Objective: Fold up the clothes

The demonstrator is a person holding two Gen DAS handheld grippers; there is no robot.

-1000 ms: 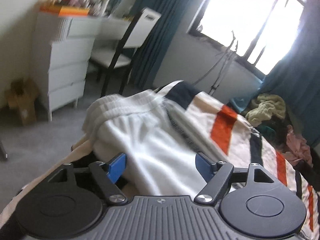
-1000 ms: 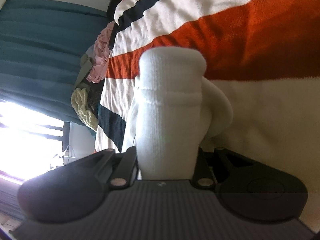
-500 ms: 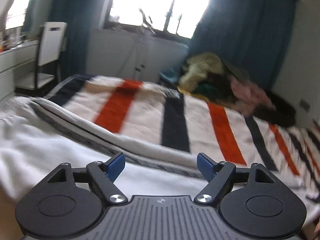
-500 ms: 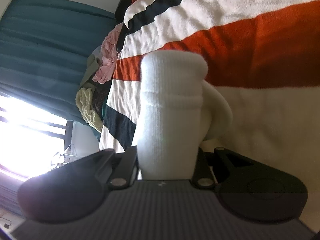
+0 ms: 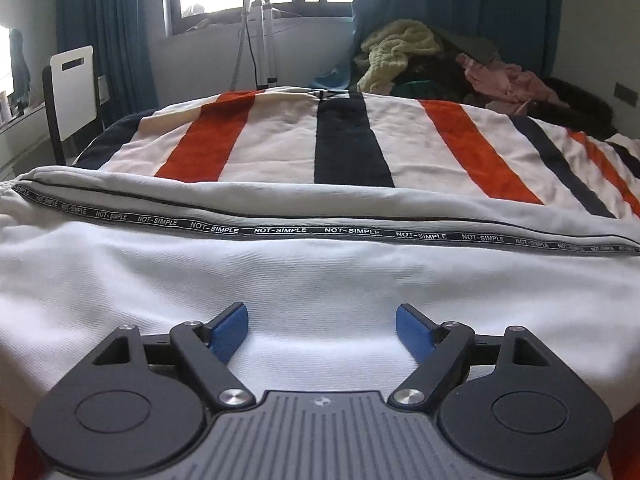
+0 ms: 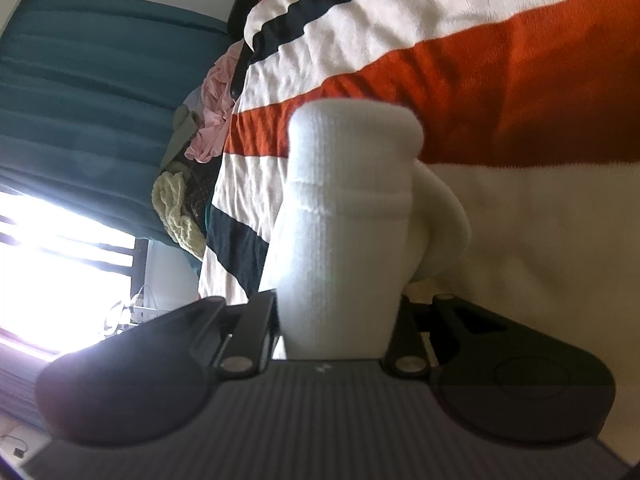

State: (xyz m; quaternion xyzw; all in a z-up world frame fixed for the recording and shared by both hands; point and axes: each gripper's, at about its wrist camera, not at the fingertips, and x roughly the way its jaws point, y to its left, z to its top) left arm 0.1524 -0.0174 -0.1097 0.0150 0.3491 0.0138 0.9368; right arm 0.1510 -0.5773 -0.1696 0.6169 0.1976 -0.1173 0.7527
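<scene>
Mid-fold, the right gripper (image 6: 340, 316) pinches a bunched end of the white garment (image 5: 320, 280) above the striped blanket (image 5: 280, 140), while the left gripper (image 5: 322, 330), fingers spread over the cloth, likely needs to close on an edge next.

The bed (image 5: 348, 140) wears a cream blanket (image 5: 408, 148) striped in orange and navy. White trousers (image 5: 320, 272) with a black lettered side tape lie flat across its near part. At the blanket's far end, a heap of clothes (image 5: 440, 60) rests, yellow, pink and dark.
</scene>
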